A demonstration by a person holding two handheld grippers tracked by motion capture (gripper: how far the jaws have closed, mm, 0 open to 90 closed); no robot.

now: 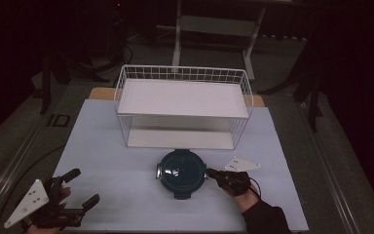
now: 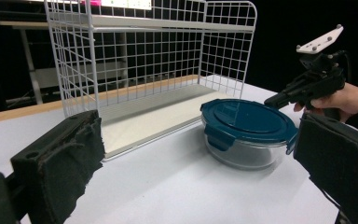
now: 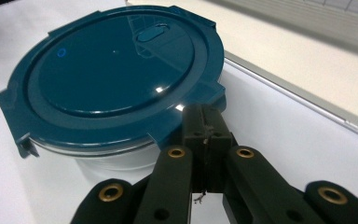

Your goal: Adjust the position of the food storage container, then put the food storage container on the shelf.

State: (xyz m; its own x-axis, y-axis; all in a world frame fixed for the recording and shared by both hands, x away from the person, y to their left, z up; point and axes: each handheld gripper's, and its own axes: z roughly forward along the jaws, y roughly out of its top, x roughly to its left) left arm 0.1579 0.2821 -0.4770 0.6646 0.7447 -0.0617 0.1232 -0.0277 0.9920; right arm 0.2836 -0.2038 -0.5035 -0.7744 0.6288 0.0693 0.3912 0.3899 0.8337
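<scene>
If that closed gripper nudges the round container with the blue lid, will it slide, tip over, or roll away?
The round container looks low and wide with a flat base, so it would probably slide on the smooth white table rather than tip or roll. Its clear bowl looks like glass, so likely heavy and breakable. The right gripper, jaws shut, is at its rim.

**A dim room around your lit white table**

You work at a white table (image 1: 126,195) with a wooden edge showing at its far side. The top is the one bright patch; everything beyond falls off into near black. A grey floor (image 1: 9,141) runs along both sides of you, with dark cables trailing over it at the left. Out past the jaws, beyond the table's far edge, stands a pale metal frame (image 1: 214,29) of some bench or stand. A small red light (image 1: 119,5) glows in the dark at the back, above black stand legs.
</scene>
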